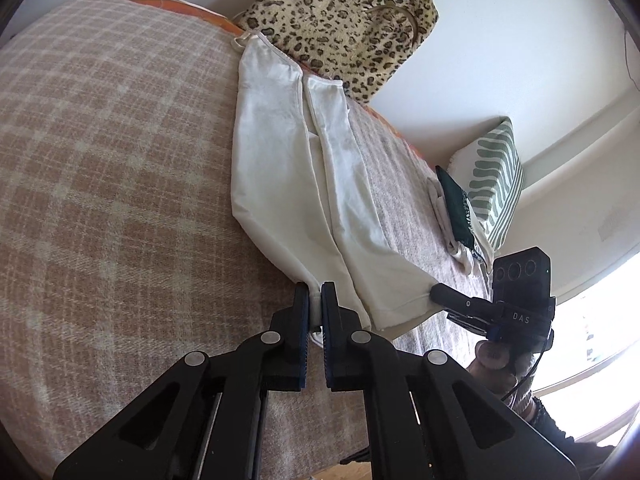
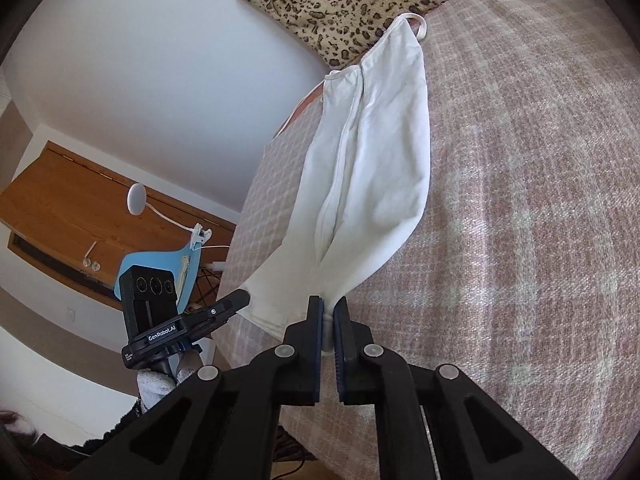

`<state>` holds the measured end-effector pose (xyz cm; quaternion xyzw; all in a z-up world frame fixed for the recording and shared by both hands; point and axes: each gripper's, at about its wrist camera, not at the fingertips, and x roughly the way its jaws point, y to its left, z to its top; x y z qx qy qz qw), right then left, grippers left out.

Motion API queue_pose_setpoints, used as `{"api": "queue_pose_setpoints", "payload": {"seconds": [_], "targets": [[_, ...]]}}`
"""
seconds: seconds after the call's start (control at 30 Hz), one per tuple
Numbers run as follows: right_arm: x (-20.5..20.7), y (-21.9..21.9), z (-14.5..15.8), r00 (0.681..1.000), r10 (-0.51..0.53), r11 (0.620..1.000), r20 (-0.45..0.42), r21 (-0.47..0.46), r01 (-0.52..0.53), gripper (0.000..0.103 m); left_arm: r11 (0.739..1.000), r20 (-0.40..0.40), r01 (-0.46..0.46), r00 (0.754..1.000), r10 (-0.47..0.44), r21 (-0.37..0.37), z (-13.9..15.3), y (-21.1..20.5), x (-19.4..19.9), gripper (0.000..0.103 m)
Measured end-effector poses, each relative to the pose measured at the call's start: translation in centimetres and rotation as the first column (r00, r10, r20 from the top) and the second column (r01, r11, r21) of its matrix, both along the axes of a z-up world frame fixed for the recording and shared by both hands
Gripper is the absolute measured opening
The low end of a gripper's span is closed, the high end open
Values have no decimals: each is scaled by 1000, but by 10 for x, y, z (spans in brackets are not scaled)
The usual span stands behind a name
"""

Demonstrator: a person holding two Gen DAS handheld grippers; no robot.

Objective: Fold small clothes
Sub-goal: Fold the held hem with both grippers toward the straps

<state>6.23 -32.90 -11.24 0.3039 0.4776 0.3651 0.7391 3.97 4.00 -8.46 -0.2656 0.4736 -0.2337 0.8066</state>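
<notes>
My left tongs (image 1: 315, 300) are clamped tight on one corner of the hem of the white top (image 1: 288, 168), a thin pinch of cloth showing between the two pads. My right tongs (image 2: 327, 312) are closed just the same on the other hem corner, with a little bunch of white fabric squeezed between them. In the left wrist view the right tongs (image 1: 434, 292) show from the side, tip touching the far hem corner; in the right wrist view the left tongs (image 2: 240, 298) meet the cloth at its opposite corner.

The top lies lengthwise on the bed, on a pink-and-cream checked blanket (image 1: 112, 184), folded along its length so that the two halves meet in a long crease down the middle. Its hem sits at the near edge of the bed, where I hold it; its shoulder straps (image 2: 418, 24) reach toward the far edge, just beside a leopard-print cushion (image 1: 340, 20) leaning at the wall.

Farther along the bed's far edge, well apart from the top, a green-and-white striped cushion (image 1: 494, 184) stands, with a dark green folded piece (image 1: 456, 208) and some white cloth (image 1: 460, 248) beside it.
</notes>
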Motion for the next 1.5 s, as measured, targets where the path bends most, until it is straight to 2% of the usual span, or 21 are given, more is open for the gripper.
{"api": "queue_pose_setpoints", "payload": {"seconds": [0.17,0.57,0.87,1.17,1.27,1.33,1.37,1.43,1.5], "targets": [[15,0,11,999,-35,999,19,9,35,3,1000,18,-27,999,28,-12,7,0,19,4],[69,-2,16,992,-124,992,-14,31,124,3,993,40,-119,992,118,6,14,0,76,4],[112,6,-5,981,-179,984,-80,3,180,3,985,0,-167,986,167,44,-3,1,111,4],[129,11,-25,969,-206,979,-134,-38,202,3,983,-34,-164,985,167,76,-18,-1,125,4],[131,13,-23,972,-200,979,-123,-50,195,4,984,-39,-156,986,160,81,-20,-2,127,4],[131,15,-19,977,-188,981,-99,-66,182,10,982,-38,-162,985,166,97,-19,-2,127,5],[130,16,-15,980,-180,982,-84,-76,174,14,980,-36,-163,985,168,114,-17,-3,127,10],[128,16,-6,984,-173,981,-51,-101,168,46,975,-15,-175,984,179,135,-10,-1,126,13],[124,15,5,984,-177,978,4,-110,176,46,972,24,-187,982,185,143,1,2,123,18]]}}
